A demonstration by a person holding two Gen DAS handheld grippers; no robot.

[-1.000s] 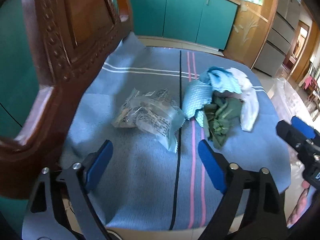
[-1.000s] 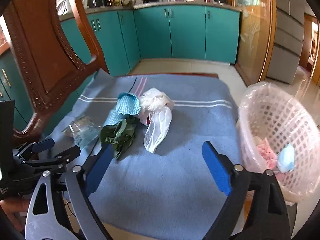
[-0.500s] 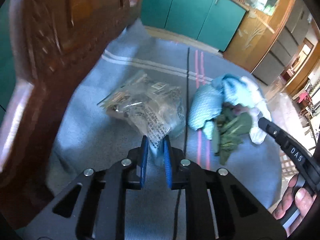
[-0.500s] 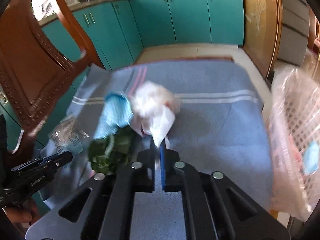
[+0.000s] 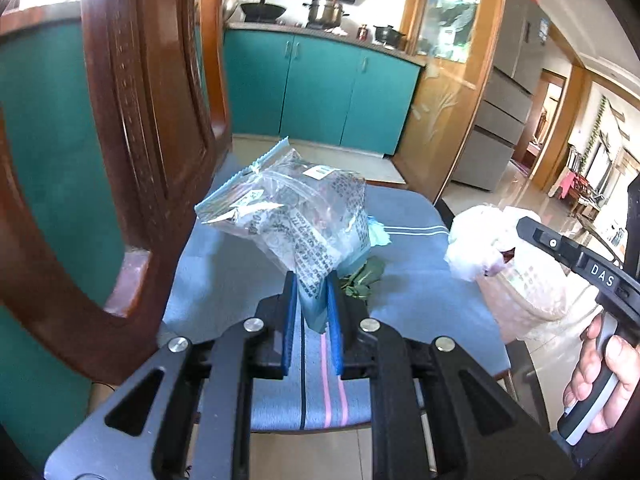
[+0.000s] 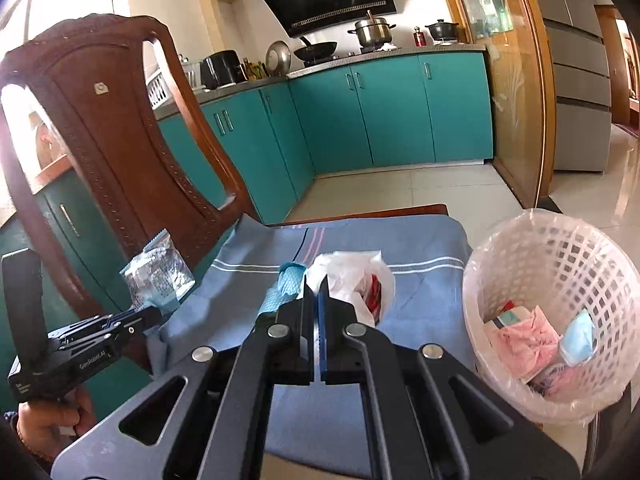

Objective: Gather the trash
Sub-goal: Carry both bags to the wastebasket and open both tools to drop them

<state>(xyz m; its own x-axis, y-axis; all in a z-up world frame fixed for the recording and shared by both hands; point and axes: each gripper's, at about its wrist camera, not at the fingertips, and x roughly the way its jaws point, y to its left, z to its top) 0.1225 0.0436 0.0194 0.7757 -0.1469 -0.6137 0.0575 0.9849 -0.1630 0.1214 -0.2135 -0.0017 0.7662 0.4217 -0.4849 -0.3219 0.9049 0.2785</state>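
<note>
Off the blue cloth [image 5: 404,280], both hand-held grippers now lift trash.

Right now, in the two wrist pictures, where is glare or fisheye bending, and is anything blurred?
Left wrist view: the window at top left is blown out, the chair back bows strongly, and the clear printed bag is sharp. Right wrist view: the window at left glares, the floor tiles reflect light, the basket curves near the edge, and nothing looks blurred.

Both grippers point slightly downward, the left gripper [image 5: 312,300] with jaws nearly together, the right gripper [image 6: 317,300] fully closed, each gripped by a hand [image 5: 600,376].
</note>
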